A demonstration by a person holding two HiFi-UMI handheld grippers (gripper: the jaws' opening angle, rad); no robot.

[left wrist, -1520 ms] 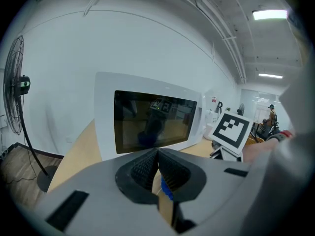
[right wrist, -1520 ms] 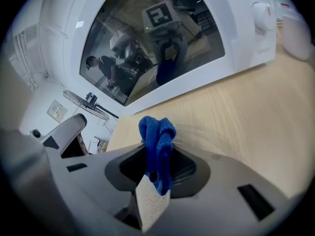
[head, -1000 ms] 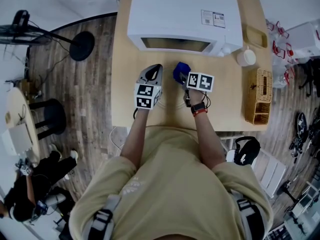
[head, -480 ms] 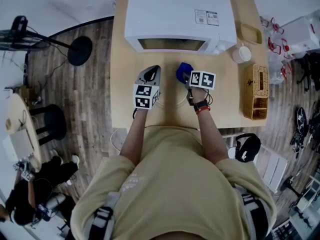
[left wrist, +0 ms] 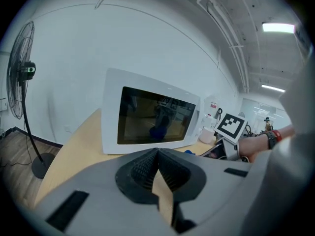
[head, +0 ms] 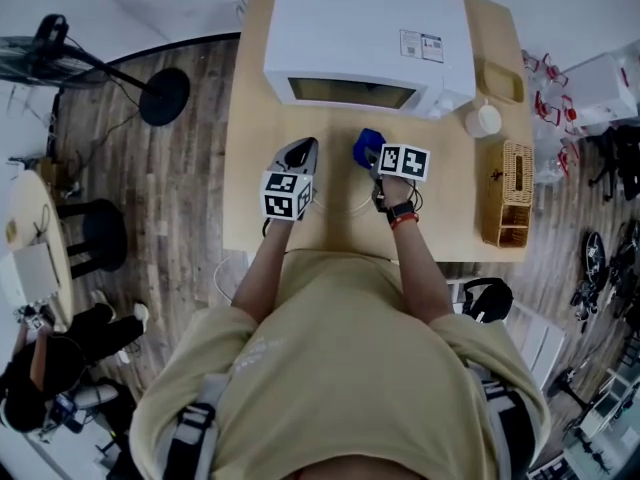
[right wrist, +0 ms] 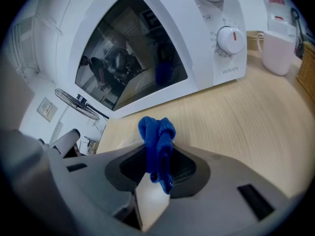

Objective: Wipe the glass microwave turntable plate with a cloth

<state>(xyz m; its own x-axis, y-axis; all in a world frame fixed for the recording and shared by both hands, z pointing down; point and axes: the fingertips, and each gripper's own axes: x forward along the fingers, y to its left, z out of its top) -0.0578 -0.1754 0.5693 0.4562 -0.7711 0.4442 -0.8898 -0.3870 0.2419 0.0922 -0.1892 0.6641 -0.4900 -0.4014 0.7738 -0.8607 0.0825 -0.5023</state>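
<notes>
My right gripper is shut on a bunched blue cloth, which sticks up between its jaws as a blue cloth in front of the microwave. My left gripper hovers beside it on the left, jaws shut with nothing seen between them. A faint curved line on the table between the two grippers may be the rim of the glass plate; I cannot make it out clearly. The white microwave stands behind with its door closed.
A white mug stands right of the microwave, with a wooden tray behind it and a wicker basket at the table's right edge. A standing fan and a dark stool are on the floor to the left.
Both grippers keep nearly the same places over the table, and the cloth stays in the right one. Only the head view has shifted a little.
</notes>
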